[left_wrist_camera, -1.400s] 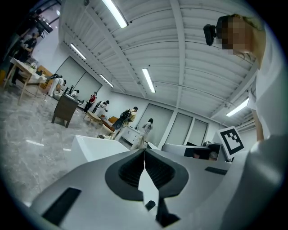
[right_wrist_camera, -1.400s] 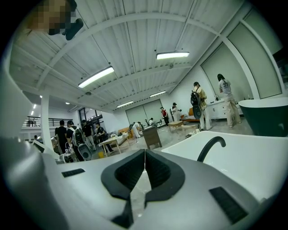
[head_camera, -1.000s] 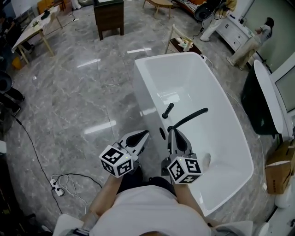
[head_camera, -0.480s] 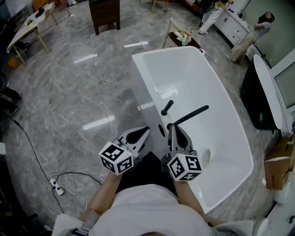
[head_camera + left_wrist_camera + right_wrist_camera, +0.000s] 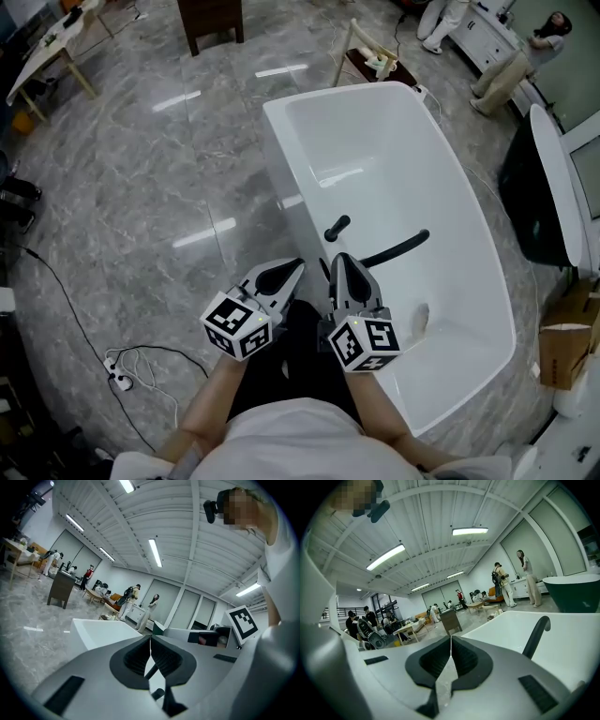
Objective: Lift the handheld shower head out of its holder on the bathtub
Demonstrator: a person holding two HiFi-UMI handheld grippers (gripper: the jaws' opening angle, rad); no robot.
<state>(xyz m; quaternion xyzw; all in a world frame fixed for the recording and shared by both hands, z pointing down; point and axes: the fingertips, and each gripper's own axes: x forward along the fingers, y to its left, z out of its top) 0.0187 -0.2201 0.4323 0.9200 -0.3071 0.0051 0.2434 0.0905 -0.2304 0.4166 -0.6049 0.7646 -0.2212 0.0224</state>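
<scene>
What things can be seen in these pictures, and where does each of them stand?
bathtub: one, white, centre
handheld shower head: one, black, on the bathtub's near rim
tub spout: one, black, curved, right of the shower head
second tub: one, dark green, far right
cabinet: one, dark brown, top
table: one, light wood, top left
power strip: one, white, floor at lower left
cardboard box: one, brown, right edge
bystanders: several, far across the room
left gripper: one, grey, shut, empty
right gripper: one, grey, shut, empty
</scene>
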